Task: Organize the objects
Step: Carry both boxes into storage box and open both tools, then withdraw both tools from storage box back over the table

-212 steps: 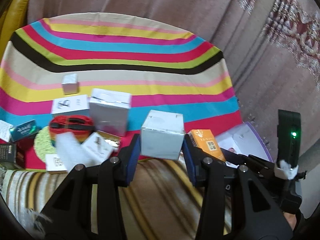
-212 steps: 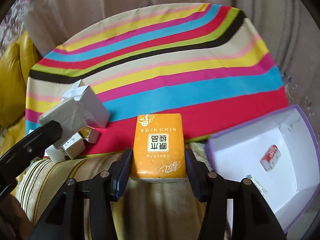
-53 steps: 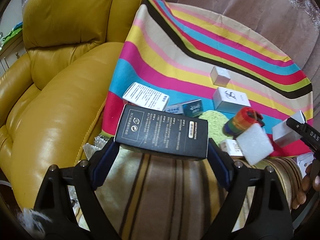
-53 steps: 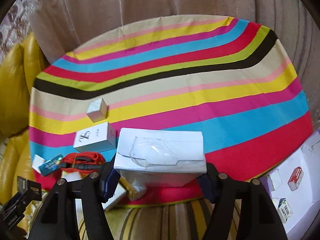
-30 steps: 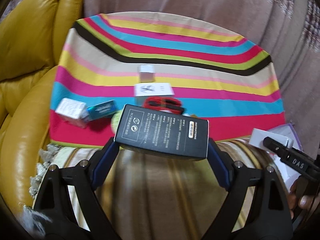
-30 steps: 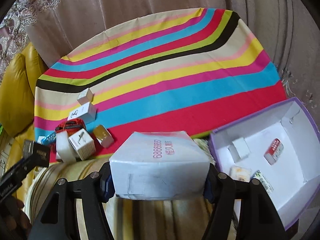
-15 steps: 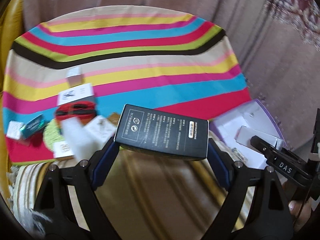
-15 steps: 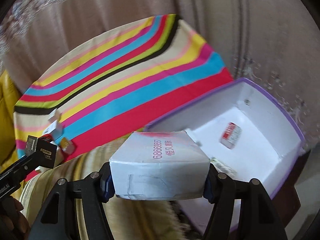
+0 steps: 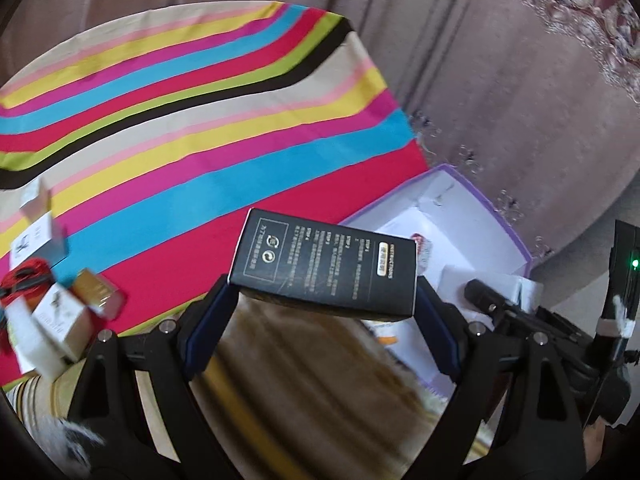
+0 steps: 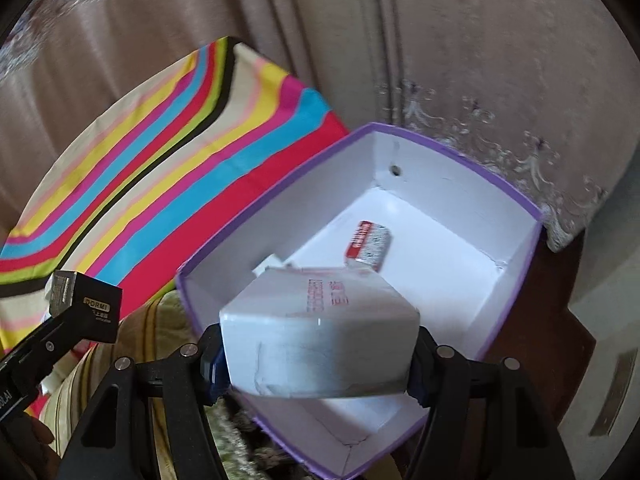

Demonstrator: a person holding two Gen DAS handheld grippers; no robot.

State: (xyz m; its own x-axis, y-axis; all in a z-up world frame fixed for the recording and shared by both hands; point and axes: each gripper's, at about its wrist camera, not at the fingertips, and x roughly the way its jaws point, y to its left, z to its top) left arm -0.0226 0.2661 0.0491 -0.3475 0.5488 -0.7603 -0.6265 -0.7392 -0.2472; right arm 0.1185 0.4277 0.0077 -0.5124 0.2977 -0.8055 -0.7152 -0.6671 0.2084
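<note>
Right tool [image 10: 316, 354]: clamped on the white box [image 10: 320, 332], now over the purple-rimmed bin [image 10: 516, 280], no longer short of it.
Left tool [image 9: 324, 316]: still pinching the black box [image 9: 324, 264]; bin [image 9: 496, 216] just beyond, right.
Striped cloth [image 9: 180, 120]: swung leftward.

Soft daylight, strong fisheye bending, dark vignette corners, left edge motion-blurred

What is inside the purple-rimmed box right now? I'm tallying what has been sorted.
In the purple-rimmed box a small red-and-white packet lies on the floor. The white box held by the right gripper covers the near part, so anything beneath it is hidden.
</note>
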